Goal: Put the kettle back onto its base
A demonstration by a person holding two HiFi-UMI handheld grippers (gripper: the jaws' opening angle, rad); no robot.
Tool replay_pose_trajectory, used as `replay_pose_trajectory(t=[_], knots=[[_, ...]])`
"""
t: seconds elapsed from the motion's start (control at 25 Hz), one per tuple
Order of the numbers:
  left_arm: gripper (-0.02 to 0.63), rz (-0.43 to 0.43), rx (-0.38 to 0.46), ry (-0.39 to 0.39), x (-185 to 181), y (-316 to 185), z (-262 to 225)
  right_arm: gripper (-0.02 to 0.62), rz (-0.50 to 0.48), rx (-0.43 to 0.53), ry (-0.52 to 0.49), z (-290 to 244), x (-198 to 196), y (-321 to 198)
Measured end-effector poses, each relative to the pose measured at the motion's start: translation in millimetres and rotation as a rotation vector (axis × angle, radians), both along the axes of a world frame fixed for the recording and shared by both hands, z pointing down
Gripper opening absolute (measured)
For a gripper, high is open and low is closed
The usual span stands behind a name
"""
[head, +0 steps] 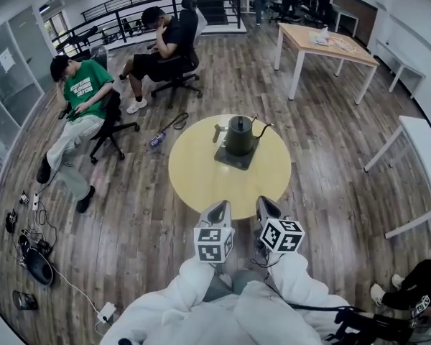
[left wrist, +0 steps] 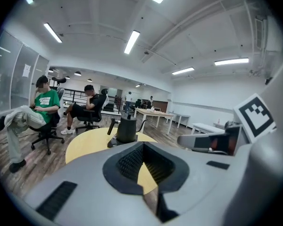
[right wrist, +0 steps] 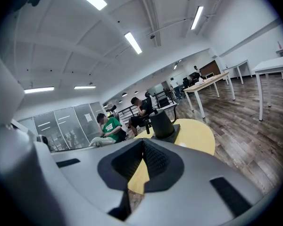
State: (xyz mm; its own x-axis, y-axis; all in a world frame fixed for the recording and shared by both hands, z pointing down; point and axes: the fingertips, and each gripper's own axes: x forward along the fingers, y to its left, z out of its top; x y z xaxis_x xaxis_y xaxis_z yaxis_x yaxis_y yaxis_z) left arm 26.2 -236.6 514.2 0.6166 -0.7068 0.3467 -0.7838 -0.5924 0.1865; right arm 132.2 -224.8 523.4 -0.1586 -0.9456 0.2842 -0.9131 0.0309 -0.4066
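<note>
A dark gooseneck kettle stands upright on its flat dark base, on the far half of a round yellow table. My left gripper and right gripper hang side by side over the table's near edge, well short of the kettle. Both are shut with nothing between their pads. In the left gripper view the kettle shows ahead past the closed left gripper. The right gripper view shows the kettle beyond the closed right gripper.
Two people sit on office chairs to the back left. A wooden table stands at the back right and a white table at the right. Cables and a power strip lie on the floor at the left.
</note>
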Motion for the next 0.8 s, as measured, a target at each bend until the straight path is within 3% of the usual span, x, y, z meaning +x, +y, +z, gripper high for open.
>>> replay_pose_trajectory(t=[0.12, 0.8], knots=[[0.002, 0.008, 0.035, -0.027, 4, 6, -4, 0.014, -0.015, 0.0, 0.005, -1, -3, 2], [0.002, -0.036, 0.01, 0.001, 9, -1, -11, 0.012, -0.066, 0.031, 0.11, -17, 1, -2]])
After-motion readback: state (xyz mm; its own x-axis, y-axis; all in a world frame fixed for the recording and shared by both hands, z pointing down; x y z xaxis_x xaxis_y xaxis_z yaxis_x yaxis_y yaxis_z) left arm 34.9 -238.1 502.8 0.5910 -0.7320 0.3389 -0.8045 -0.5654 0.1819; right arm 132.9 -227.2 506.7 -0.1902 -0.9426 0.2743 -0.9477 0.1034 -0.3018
